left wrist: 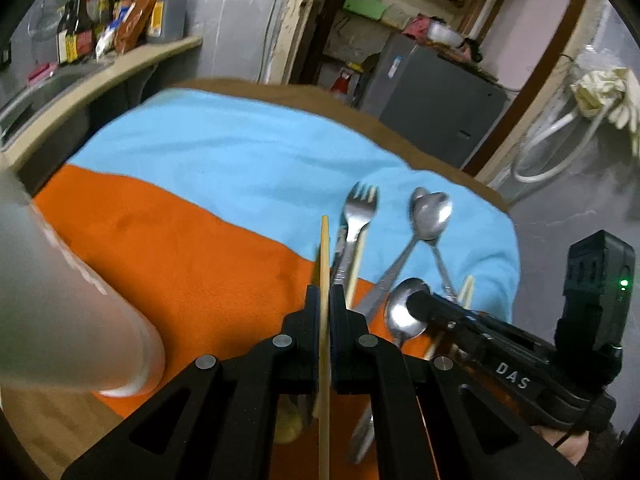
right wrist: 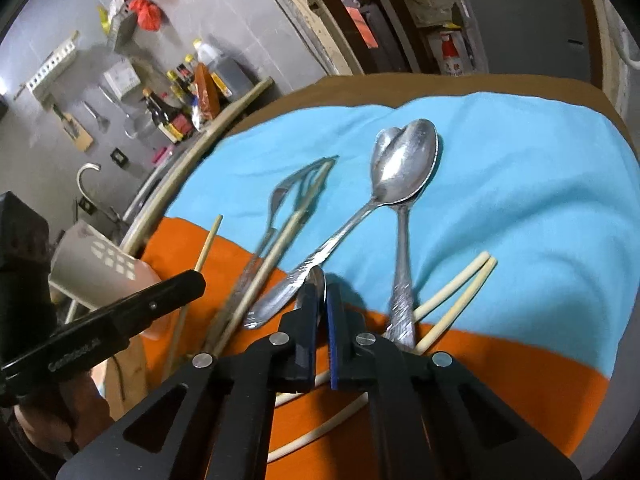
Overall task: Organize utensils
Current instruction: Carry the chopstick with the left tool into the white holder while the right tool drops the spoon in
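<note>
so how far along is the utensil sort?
Early: nothing visibly sorted. In hand: left gripper shut on a chopstick, right gripper shut on a spoon. Left on the cloth: fork, two spoons, more chopsticks.

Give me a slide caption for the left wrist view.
Left gripper clamps a chopstick while right gripper grips a spoon.
</note>
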Demonstrator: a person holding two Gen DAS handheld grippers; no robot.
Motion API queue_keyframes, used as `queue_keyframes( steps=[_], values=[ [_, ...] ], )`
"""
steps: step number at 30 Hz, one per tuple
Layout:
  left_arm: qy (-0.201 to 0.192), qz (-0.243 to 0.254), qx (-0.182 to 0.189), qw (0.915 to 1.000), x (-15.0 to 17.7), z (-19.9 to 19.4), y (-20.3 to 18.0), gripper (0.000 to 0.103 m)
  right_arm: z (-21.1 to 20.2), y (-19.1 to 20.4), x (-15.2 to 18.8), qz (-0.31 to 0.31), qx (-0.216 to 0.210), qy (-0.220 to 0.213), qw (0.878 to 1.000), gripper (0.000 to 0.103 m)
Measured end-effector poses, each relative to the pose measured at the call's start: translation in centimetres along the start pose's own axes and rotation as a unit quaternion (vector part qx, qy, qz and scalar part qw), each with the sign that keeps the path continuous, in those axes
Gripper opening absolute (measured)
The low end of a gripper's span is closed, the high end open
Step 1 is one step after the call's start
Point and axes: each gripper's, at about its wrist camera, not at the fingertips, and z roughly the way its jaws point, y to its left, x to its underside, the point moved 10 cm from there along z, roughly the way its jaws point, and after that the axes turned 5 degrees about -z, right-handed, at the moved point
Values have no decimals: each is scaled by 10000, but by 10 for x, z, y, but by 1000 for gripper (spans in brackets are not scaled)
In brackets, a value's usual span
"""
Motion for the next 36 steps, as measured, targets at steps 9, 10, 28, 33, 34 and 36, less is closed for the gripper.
queue_keyframes(
  steps=[9,10,28,33,34,36],
  values=[
    [-643,204,693,9953,-4,-64,-18,3,-67,54,3,-448,759,-1118,9898,1],
    [-702,236,791,9941,-5,-72,-18,3,-74,63,2,-536,897,-1284,9862,1],
    [-1853,188,1630,9689,-128,-217,83,3,-140,202,-81,-992,2088,-3425,9107,1],
    [-2449,62,1502,9578,-176,-222,133,3,-111,234,-106,-1392,2211,-3683,8922,1],
    [-2500,37,1504,9565,-179,-218,140,3,-103,237,-106,-1477,2261,-3661,8906,1],
    [-2598,-110,1577,9526,-186,-209,159,3,-85,240,-106,-1632,2309,-3542,8914,1]
  ],
)
